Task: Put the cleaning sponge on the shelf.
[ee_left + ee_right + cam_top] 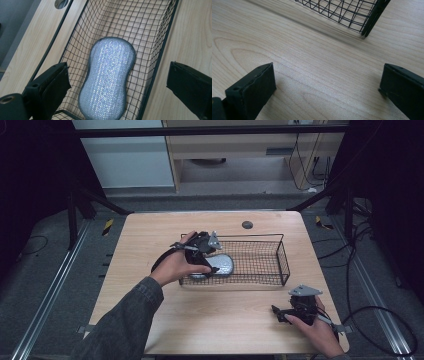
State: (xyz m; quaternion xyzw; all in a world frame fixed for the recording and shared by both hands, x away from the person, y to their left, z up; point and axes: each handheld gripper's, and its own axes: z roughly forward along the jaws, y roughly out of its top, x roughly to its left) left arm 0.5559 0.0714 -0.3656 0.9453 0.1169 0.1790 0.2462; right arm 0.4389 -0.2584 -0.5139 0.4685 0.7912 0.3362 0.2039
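Our left hand (pixel 176 265) reaches forward from a grey sleeve (pixel 125 322) and tips the left gripper (pixel 117 82) down, its jaws wide apart. Our right hand (pixel 315 330) rests near the table's right front corner, its right gripper (pixel 327 85) wide too.

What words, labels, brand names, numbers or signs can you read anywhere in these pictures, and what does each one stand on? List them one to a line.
None: no readable text stands anywhere.
The silver scrubbing pad is plain, with no label.
The black wire basket bears no tag.
The wooden table carries no print.
The yellow-and-black striped marks on the floor are stripes, not letters.
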